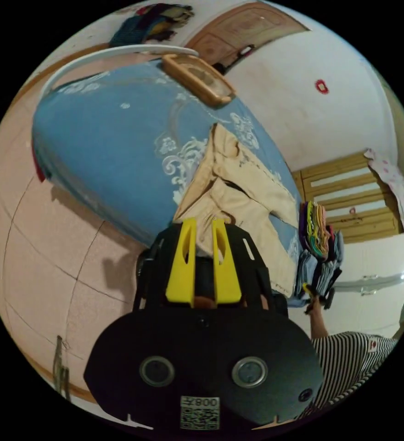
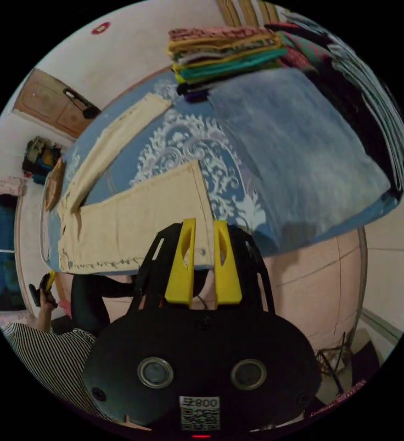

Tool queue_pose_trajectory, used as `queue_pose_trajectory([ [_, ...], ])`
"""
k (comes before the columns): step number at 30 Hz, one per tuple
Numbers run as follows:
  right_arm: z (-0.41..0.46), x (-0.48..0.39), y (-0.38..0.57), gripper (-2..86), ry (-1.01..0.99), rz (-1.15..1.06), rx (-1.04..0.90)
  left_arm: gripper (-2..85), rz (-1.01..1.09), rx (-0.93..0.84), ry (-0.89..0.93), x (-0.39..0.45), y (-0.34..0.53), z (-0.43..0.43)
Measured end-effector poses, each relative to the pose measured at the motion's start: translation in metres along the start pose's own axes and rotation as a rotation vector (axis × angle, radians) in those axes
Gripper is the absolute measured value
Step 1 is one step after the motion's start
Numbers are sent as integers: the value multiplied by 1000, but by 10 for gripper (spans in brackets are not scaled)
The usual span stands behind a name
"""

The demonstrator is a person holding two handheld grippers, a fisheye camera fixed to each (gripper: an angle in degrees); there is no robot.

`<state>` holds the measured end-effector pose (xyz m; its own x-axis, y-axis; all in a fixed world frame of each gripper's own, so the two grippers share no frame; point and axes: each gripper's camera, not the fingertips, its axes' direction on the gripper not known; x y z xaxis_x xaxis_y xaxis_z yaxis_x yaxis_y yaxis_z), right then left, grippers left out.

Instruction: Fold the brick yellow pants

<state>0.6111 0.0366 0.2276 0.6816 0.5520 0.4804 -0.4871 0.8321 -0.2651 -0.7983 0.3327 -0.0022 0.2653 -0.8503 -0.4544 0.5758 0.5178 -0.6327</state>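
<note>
The brick yellow pants (image 2: 133,220) lie flat on a blue patterned bedspread (image 2: 294,151) that covers a raised bed-like surface. In the right gripper view the near leg runs lengthwise along the bed's near edge, its hem end toward the right gripper (image 2: 203,245) and its waist away to the left, while the other leg (image 2: 119,133) splays off at an angle toward the far side, so the two legs form a narrow V. The right gripper's yellow jaws stand a narrow gap apart at the hem corner of the near leg; whether they pinch the cloth cannot be told. In the left gripper view the pants (image 1: 238,193) stretch away from the camera, waist end nearest the left gripper (image 1: 204,245), whose jaws are likewise a narrow gap apart at the cloth's edge, grip unclear. A stack of folded clothes (image 2: 225,50) sits on the far right part of the bed. A wooden tray (image 1: 197,78) rests at the far end. A person's striped sleeve (image 1: 349,358) shows nearby.
</note>
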Motion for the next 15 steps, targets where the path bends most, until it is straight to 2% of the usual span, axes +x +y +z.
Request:
queue_pose_trajectory([
  [6,16,-75,-116,87,48,-217,28,86,322,-124,44,115,-48,99],
  [11,32,-91,-202,86,24,-120,49,95,629,-203,-43,218,-68,187],
  [15,47,-94,-254,88,54,-36,79,97,777,-256,-108,266,-67,238],
])
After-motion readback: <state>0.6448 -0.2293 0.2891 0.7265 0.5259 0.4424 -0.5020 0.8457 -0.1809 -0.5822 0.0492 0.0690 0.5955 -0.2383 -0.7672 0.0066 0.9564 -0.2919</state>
